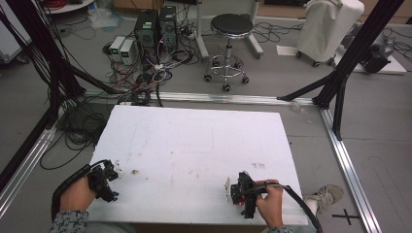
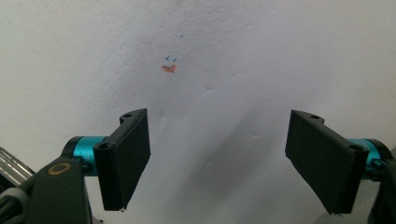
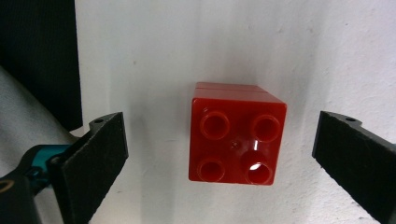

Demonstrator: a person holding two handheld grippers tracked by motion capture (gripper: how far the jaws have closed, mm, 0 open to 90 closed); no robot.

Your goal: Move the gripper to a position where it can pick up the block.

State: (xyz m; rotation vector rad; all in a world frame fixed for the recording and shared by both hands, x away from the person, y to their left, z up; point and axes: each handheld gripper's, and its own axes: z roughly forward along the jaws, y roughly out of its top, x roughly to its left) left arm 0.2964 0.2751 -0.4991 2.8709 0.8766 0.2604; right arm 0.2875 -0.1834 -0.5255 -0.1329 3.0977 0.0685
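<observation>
Right gripper [image 3: 219, 163] fingers spread around red brick [image 3: 236, 135] — left gripper [image 2: 219, 158] spread.

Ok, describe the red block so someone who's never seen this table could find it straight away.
Start at the white table and go to its near edge by the person's right hand. The red block sits between the open right gripper's jaws, untouched. It has four round studs and is the one coloured piece on the white surface.

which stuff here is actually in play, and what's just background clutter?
In play:
- red brick, between the open fingers of the right gripper, untouched
- left gripper, open over the bare white table

Lying about:
- stool
- computer towers
- floor cables
- orange mark on the table
</observation>
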